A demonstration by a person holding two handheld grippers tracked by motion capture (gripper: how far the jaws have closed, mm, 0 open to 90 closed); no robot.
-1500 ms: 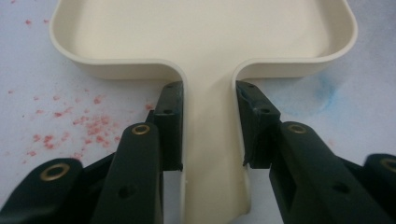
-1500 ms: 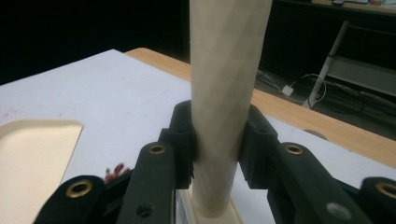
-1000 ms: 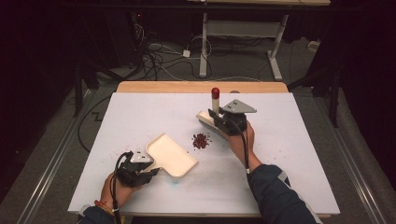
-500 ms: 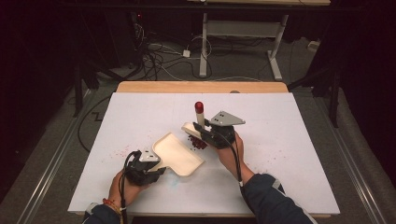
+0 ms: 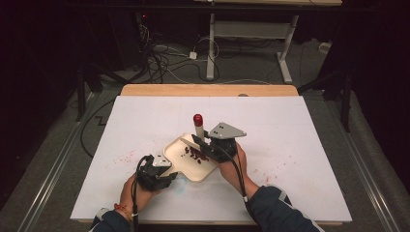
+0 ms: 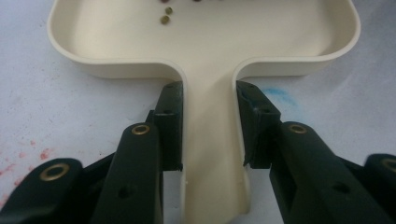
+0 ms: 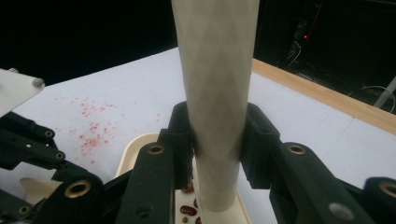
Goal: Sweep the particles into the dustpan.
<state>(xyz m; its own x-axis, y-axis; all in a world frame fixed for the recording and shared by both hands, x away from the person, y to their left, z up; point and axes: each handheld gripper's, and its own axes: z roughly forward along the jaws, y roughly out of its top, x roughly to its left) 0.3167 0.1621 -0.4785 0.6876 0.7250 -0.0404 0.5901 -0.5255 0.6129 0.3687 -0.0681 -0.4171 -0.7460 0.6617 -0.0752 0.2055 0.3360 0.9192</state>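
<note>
A cream dustpan (image 5: 180,151) lies flat on the white table. My left gripper (image 5: 169,170) is shut on its handle (image 6: 210,140), one pad on each side, as the left gripper view (image 6: 208,126) shows. Dark red beans (image 5: 196,153) lie inside the pan (image 6: 201,65), a few of them at its far end (image 6: 165,19). My right gripper (image 5: 202,141) is shut on a cream brush handle (image 7: 217,93) with a red tip (image 5: 197,118), held upright over the pan. In the right gripper view (image 7: 217,144) beans (image 7: 188,210) lie at the handle's foot.
Faint red stains mark the table left of the pan (image 5: 123,157) and to the right (image 5: 285,164). A wooden strip (image 5: 208,90) edges the far side. Cables and desk legs (image 5: 212,43) lie on the floor beyond.
My right gripper has brought the brush left and nearer, over the pan. My left gripper has slid the dustpan right. The beans, on the bare table before, now lie in the pan.
</note>
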